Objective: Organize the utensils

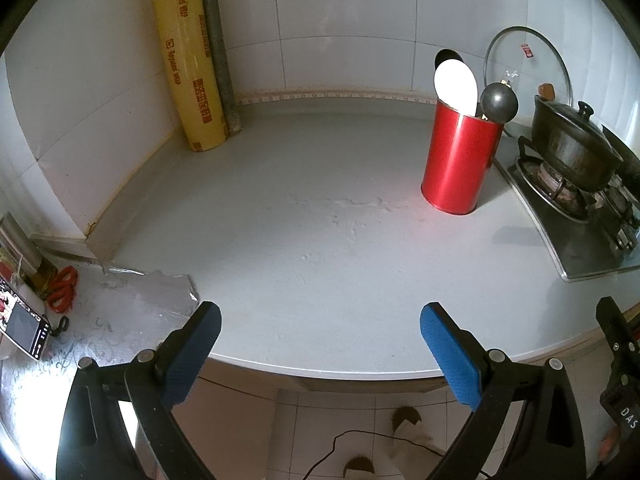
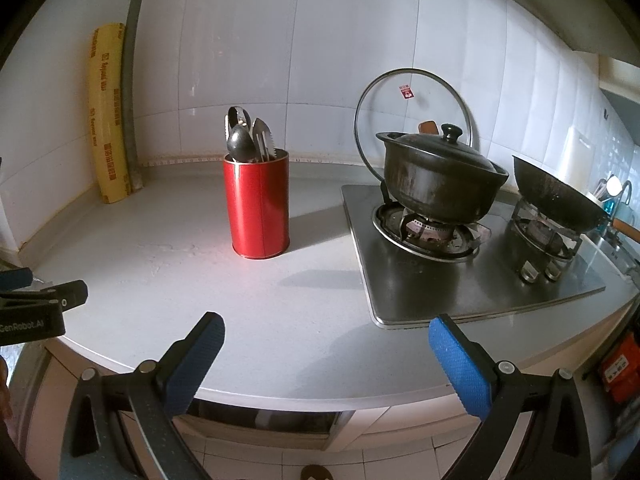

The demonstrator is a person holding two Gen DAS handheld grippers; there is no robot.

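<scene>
Right wrist view | both grippers (image 2: 326, 354) (image 1: 320, 344) spread wide, empty, at counter (image 2: 280, 312) edge | red holder (image 2: 260, 208) upright mid-counter.

- I see white tiled walls (image 2: 360, 40) meeting at a far left corner, where a grey pipe (image 1: 216, 40) runs up.
- A pale grey countertop (image 1: 320, 240) curves along its near edge.
- A steel gas hob (image 2: 460, 280) sits at right.
- Pale floor tiles (image 1: 320, 412) show below the counter.
- Bright light glares at near left.
</scene>
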